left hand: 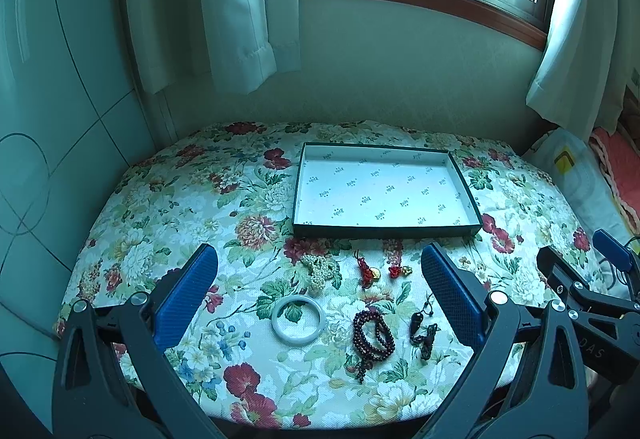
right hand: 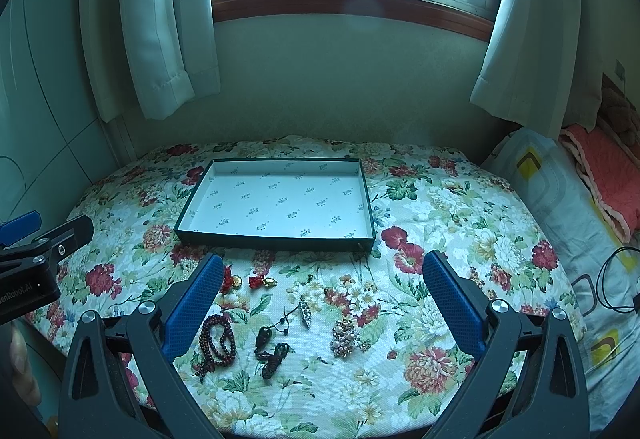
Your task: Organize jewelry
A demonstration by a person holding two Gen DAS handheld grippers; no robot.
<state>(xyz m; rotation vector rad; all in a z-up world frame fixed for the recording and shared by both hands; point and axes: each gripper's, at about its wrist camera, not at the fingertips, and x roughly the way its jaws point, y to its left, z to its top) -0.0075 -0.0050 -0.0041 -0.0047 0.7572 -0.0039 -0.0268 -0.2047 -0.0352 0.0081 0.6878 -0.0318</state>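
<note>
The task looks to be at its very beginning, because the shallow box tray [left hand: 386,191] with printed paper lining stands empty at the far side of the tabletop [left hand: 160,207], which is covered by a floral cloth, and all the jewelry lies loose in front of it. The left tool [left hand: 320,291] hovers above the near pieces with its blue pads spread wide and holds nothing; the right tool [right hand: 322,299] is spread wide in the same way and is also empty. Between the left pads I see a pale jade bangle [left hand: 298,318], a pearl strand [left hand: 318,270] bunched just behind it, two small red-and-gold charms [left hand: 384,271] near the tray's front wall, a dark red bead bracelet [left hand: 373,335] coiled in several loops, and a black cord pendant [left hand: 422,331] just beside the bracelet. The right wrist view shows also a narrow hair clip [right hand: 306,311] with stones and a brooch of pearls and gold [right hand: 344,335], both to the right of the cord pendant. In my judgement no piece is placed yet, so every item remains to be carried into the tray. The loose strands will probably need a careful pinch, since they can slip or drag.
</note>
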